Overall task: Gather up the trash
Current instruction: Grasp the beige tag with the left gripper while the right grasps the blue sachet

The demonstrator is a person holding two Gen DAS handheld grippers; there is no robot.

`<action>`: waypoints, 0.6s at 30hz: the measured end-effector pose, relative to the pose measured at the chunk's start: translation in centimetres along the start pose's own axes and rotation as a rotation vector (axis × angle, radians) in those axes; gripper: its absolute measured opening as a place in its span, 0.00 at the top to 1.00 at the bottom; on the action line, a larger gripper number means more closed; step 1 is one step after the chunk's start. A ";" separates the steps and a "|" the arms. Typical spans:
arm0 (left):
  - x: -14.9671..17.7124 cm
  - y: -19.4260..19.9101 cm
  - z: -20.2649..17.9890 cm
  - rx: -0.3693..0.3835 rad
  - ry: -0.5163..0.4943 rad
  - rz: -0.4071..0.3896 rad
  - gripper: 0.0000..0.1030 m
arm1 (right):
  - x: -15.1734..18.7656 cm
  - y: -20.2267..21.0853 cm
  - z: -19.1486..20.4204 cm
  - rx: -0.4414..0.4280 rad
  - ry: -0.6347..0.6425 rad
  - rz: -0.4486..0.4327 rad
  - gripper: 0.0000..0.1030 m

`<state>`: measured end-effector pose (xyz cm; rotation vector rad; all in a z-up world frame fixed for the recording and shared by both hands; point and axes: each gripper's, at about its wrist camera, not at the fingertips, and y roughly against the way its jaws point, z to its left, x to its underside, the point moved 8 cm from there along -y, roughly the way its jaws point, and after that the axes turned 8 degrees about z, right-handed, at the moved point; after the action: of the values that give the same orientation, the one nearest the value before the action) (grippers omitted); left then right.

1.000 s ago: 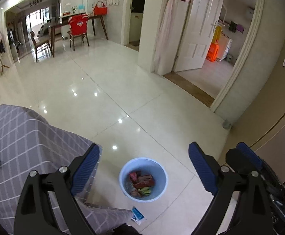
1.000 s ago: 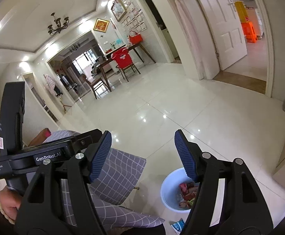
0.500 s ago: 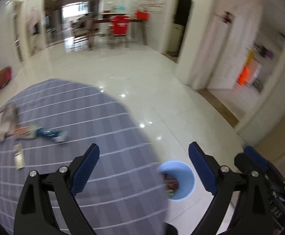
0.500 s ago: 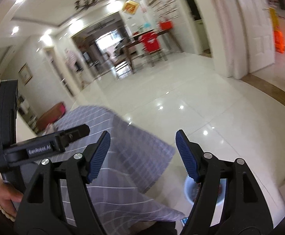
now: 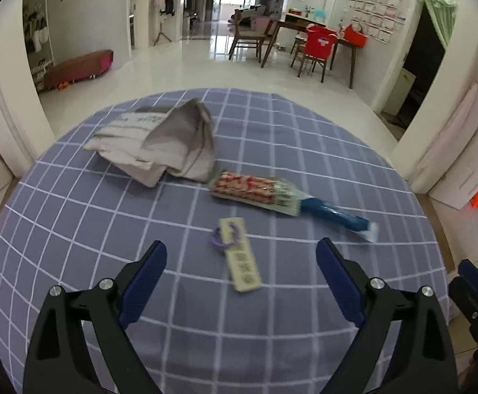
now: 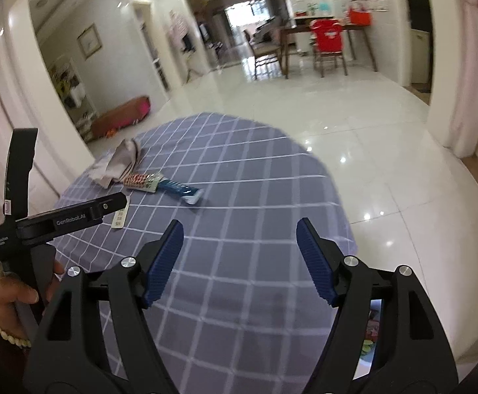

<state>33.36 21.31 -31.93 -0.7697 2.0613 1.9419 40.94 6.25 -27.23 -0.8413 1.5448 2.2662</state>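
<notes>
Both grippers hang empty over the checked tablecloth (image 5: 74,229): the left gripper (image 5: 241,267) gapes wide, and the right gripper (image 6: 239,252) has just been widening. Trash lies at twelve o'clock: a crumpled paper bag (image 5: 160,141), a toothpaste tube (image 5: 281,197) and a paper tag (image 5: 240,259). The bin (image 6: 372,328) is barely visible, colourful scraps inside.

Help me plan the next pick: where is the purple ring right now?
In the left wrist view the purple ring lies mid-table on the checked cloth, on the far end of a paper tag, just beyond the open left gripper.

fingers (image 5: 143,280): blue ribbed pads | frame: black, silver screws | wrist: pale bead bracelet (image 6: 0,330)
</notes>
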 end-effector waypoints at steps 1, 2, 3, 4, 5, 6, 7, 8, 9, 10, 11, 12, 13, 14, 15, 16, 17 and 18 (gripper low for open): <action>-0.1 -0.5 0.1 -0.004 -0.014 0.012 0.13 | -0.4 -0.8 0.6 -0.006 0.014 0.013 0.31; -0.1 -0.9 0.3 -0.007 -0.027 0.015 0.13 | -0.7 -1.6 1.0 -0.010 0.028 0.025 0.31; 0.1 -1.2 -0.1 -0.016 -0.040 0.015 0.16 | -0.9 -2.4 1.6 -0.012 0.042 0.039 0.31; 0.0 -1.4 -0.1 -0.021 -0.052 0.016 0.20 | -1.1 -3.1 2.1 -0.013 0.050 0.047 0.31; 0.1 -1.8 -0.5 -0.022 -0.062 0.022 0.27 | -1.5 -3.8 2.5 -0.015 0.058 0.055 0.31; 0.1 -2.1 -0.6 -0.021 -0.071 0.033 0.31 | -1.9 -4.6 2.9 -0.014 0.069 0.066 0.31; 0.0 -2.2 -0.6 -0.033 -0.084 0.027 0.32 | -2.1 -5.4 3.2 -0.012 0.079 0.073 0.31; -0.1 -2.6 -0.8 -0.038 -0.095 0.028 0.36 | -2.2 -6.0 3.5 -0.009 0.088 0.082 0.31; 0.0 -2.6 -1.0 -0.052 -0.110 0.025 0.43 | -2.5 -6.7 4.1 -0.007 0.097 0.091 0.31; -0.2 -2.7 -1.0 -0.073 -0.132 0.023 0.48 | -2.9 -7.2 4.3 -0.006 0.104 0.094 0.31; -0.5 -2.8 -1.1 -0.074 -0.149 0.021 0.54 | -3.2 -7.6 4.5 -0.003 0.114 0.098 0.31; -0.5 -2.7 -1.3 -0.063 -0.162 0.020 0.61 | -3.5 -8.2 5.0 0.004 0.139 0.104 0.31; -0.6 -2.7 -1.3 -0.061 -0.172 0.018 0.67 | -3.6 -8.5 5.2 0.008 0.156 0.106 0.31; -0.6 -2.6 -1.2 -0.054 -0.179 0.016 0.79 | -3.9 -9.0 5.5 0.016 0.177 0.110 0.31; -0.6 -2.5 -1.0 -0.047 -0.177 0.015 0.89 | -4.0 -9.6 6.0 0.025 0.201 0.122 0.31; -0.6 -2.5 -0.8 -0.035 -0.173 0.015 0.90 | -4.0 -10.0 6.1 0.027 0.210 0.133 0.31; -0.6 -2.6 -0.4 -0.018 -0.168 0.015 0.92 | -4.0 -10.5 6.2 0.032 0.219 0.145 0.31; -0.6 -2.6 -0.2 -0.003 -0.161 0.016 0.93 | -4.0 -10.9 6.5 0.037 0.233 0.159 0.31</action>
<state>35.24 21.23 -33.83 -0.5783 1.9756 1.9465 47.82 16.88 -31.43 -1.0377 1.8077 2.3074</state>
